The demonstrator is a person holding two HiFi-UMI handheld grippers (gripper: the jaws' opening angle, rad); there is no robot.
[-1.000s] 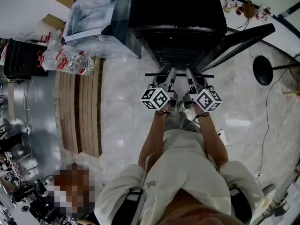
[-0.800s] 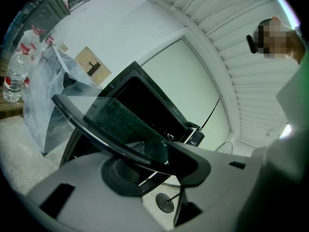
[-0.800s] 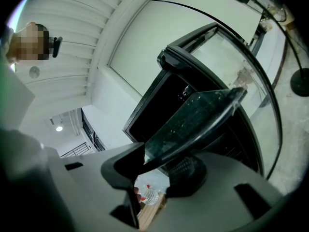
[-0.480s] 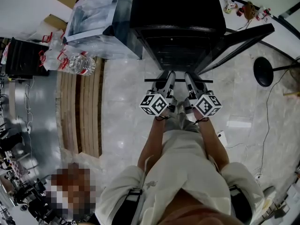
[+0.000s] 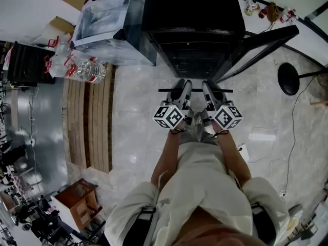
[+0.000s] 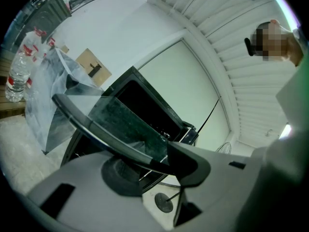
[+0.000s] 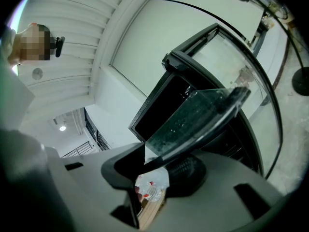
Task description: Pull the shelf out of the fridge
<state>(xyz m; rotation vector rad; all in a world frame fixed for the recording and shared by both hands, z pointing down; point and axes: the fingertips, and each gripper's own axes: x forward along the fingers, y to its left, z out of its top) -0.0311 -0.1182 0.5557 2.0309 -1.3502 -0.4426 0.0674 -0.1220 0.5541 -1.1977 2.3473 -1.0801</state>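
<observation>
The black fridge (image 5: 192, 14) stands with its door (image 5: 261, 42) swung open to the right. The glass shelf, with its dark front rim (image 5: 196, 90), is out in front of the fridge mouth, over the floor. My left gripper (image 5: 179, 87) is shut on the rim's left part and my right gripper (image 5: 209, 87) on its right part. In the left gripper view the pane (image 6: 120, 122) runs up and left from the left gripper (image 6: 159, 161), clamped at the rim. The right gripper view shows the pane (image 7: 203, 115) rising right from the right gripper (image 7: 154, 161), likewise clamped.
A clear plastic box (image 5: 105, 24) and water bottles (image 5: 84, 70) sit left of the fridge, beside wooden slats (image 5: 89, 117). A round black stand base (image 5: 288, 78) and a cable lie on the marble floor at the right. A small wooden cabinet (image 5: 77, 199) is at the lower left.
Both grippers have drawn back toward the person with the shelf rim between them, so the shelf sits farther out of the fridge.
</observation>
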